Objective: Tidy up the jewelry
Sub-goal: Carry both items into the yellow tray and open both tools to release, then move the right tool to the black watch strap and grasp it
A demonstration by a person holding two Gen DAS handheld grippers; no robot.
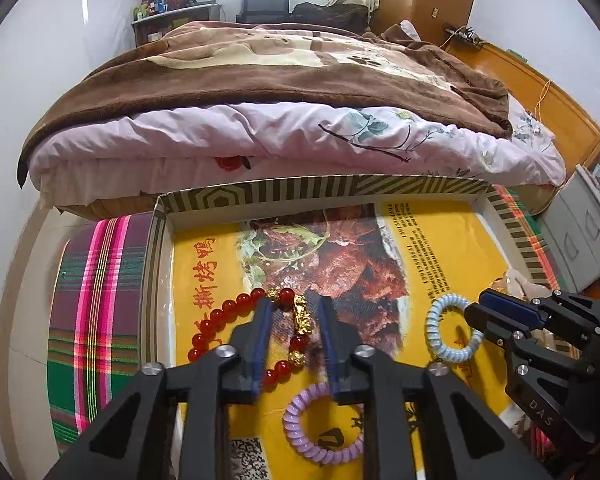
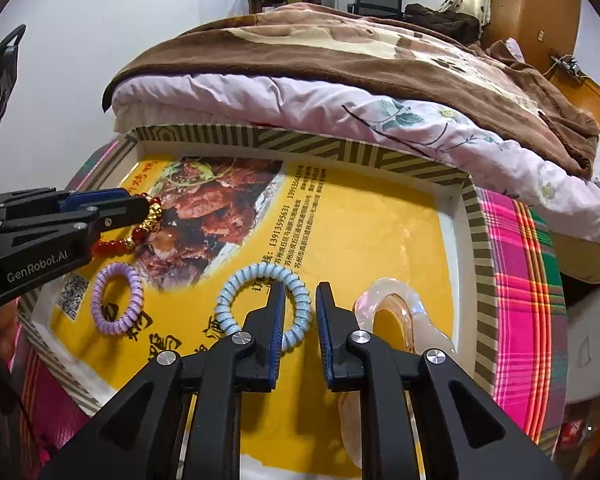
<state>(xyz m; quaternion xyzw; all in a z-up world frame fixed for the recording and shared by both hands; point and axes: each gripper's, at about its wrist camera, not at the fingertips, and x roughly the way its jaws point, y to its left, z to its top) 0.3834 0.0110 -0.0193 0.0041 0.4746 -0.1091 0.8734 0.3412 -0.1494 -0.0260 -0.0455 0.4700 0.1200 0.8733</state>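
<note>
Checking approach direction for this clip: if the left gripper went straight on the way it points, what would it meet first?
Most likely the red bead bracelet with gold charms, lying between the open left gripper fingers on the yellow printed box liner. Depth is unclear, so contact cannot be confirmed.

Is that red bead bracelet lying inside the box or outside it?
Inside. The red bead bracelet lies flat on the yellow printed sheet within the striped box walls, with the left hand-held gripper open around its gold charm.

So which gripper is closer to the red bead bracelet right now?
Left. The left gripper has its open fingers straddling the red bead bracelet by the gold charm. The right gripper is off at the light blue coil band.
</note>
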